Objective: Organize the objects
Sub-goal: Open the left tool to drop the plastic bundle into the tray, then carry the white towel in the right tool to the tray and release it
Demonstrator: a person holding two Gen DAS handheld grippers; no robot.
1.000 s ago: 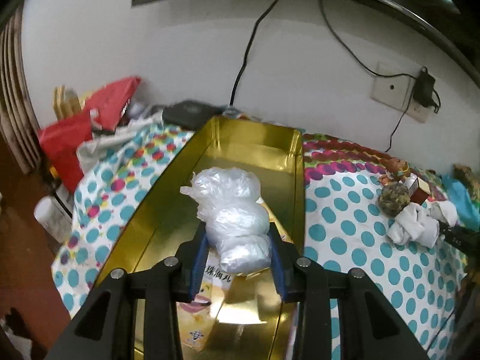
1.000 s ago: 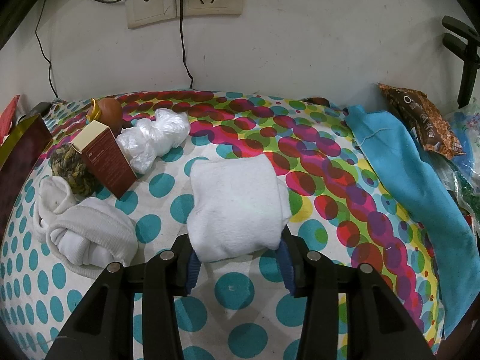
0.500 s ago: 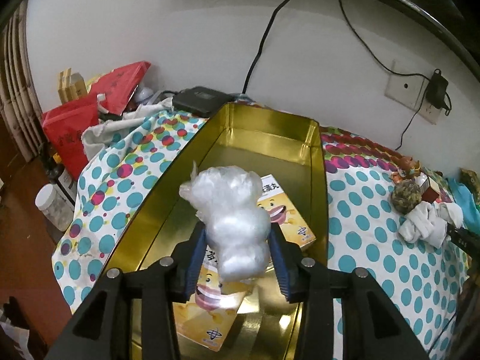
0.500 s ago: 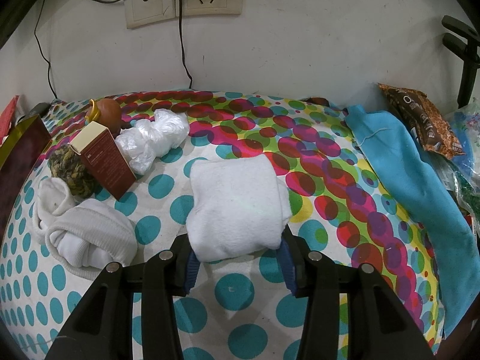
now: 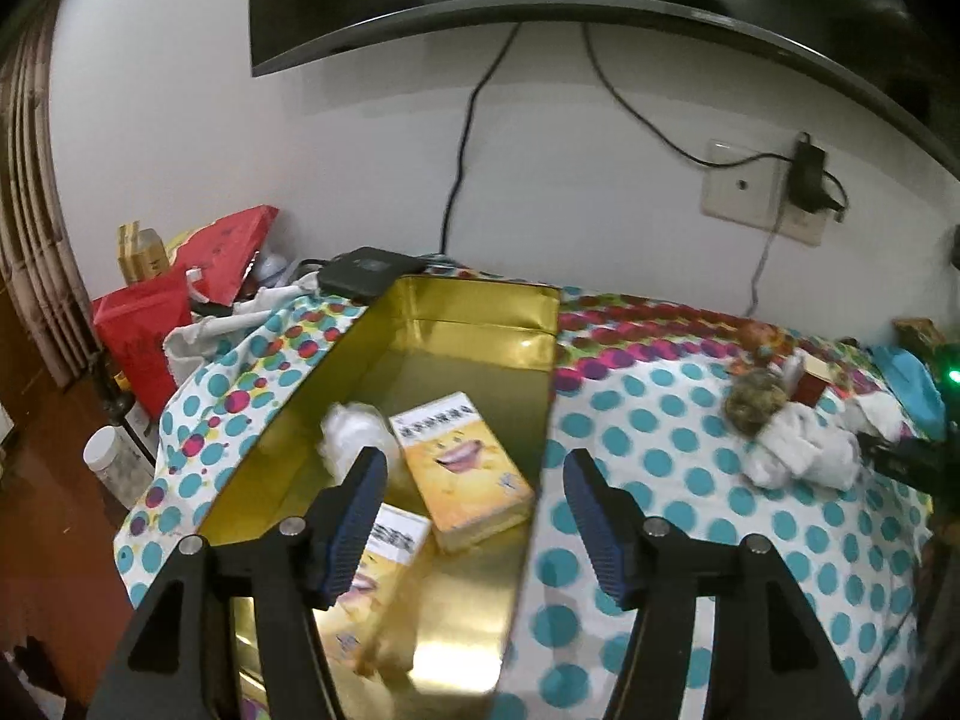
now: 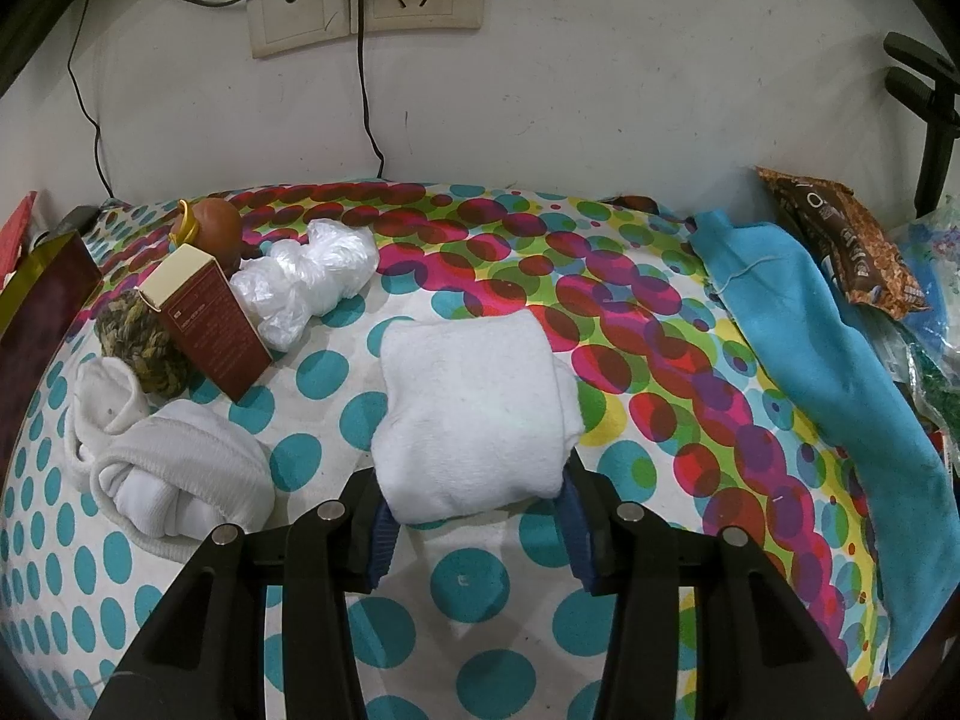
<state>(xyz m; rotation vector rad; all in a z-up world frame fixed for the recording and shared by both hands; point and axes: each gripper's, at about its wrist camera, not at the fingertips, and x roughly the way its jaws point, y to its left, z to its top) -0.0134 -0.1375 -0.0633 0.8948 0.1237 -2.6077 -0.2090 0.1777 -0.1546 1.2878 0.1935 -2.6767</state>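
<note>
A gold tin box [image 5: 480,306] lies open on the dotted cloth. Inside it rest two yellow cartons [image 5: 462,471] and a crumpled clear plastic bag [image 5: 354,429] by the left wall. My left gripper [image 5: 471,492] hangs above the tin's near end, its jaws opening with nothing between them. In the right wrist view my right gripper [image 6: 477,510] is shut on a folded white towel [image 6: 474,414] lying on the cloth.
Left of the towel sit rolled white socks [image 6: 174,474], a dark red carton [image 6: 210,324], a braided rope ball [image 6: 141,342], a second plastic bag [image 6: 306,279] and a brown round object [image 6: 213,222]. A blue cloth [image 6: 828,372] and snack packets lie right. Red bags [image 5: 180,276] stand left of the tin.
My left gripper let go of the plastic bag, which now lies in the tin, and the gripper opened and drew back. The right gripper and towel stayed put.
</note>
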